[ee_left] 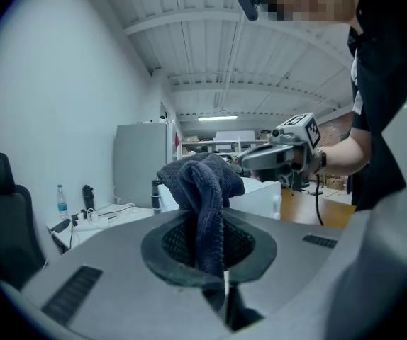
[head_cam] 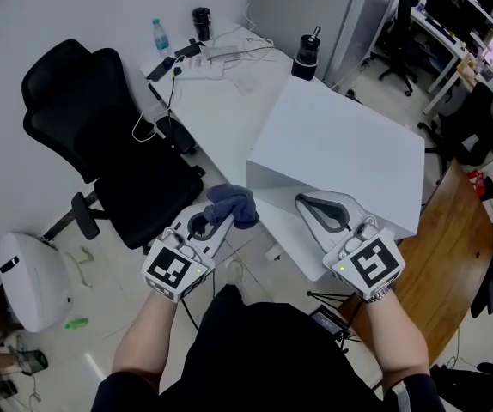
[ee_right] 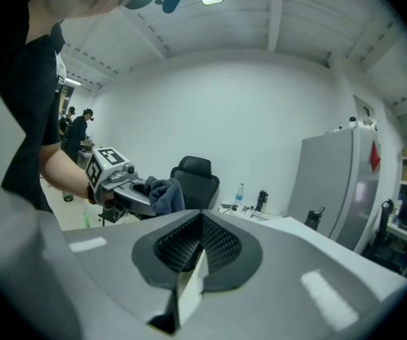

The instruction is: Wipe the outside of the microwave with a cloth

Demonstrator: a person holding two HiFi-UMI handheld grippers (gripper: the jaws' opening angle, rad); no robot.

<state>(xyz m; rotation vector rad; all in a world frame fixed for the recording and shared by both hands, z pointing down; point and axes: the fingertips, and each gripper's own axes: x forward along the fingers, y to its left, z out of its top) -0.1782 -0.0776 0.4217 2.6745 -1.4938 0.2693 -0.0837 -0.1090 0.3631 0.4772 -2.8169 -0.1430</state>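
The microwave [head_cam: 341, 148] is a plain white box on the white desk, in the middle right of the head view. A dark blue-grey cloth [head_cam: 234, 202] is bunched at the tip of my left gripper [head_cam: 228, 216], whose jaws are shut on it. It hangs just left of the microwave's near corner, apart from it. In the left gripper view the cloth [ee_left: 202, 190] droops over the jaws. My right gripper [head_cam: 308, 201] is shut and holds nothing, in front of the microwave's near face. The right gripper view shows the left gripper and its cloth [ee_right: 162, 193] off to the left.
A black office chair [head_cam: 100, 136] stands left of the desk. At the desk's far end are a water bottle [head_cam: 160, 34], a black flask [head_cam: 201, 22], a power strip with cables [head_cam: 203, 63] and a black bottle [head_cam: 307, 54]. A wooden table [head_cam: 453, 256] lies right.
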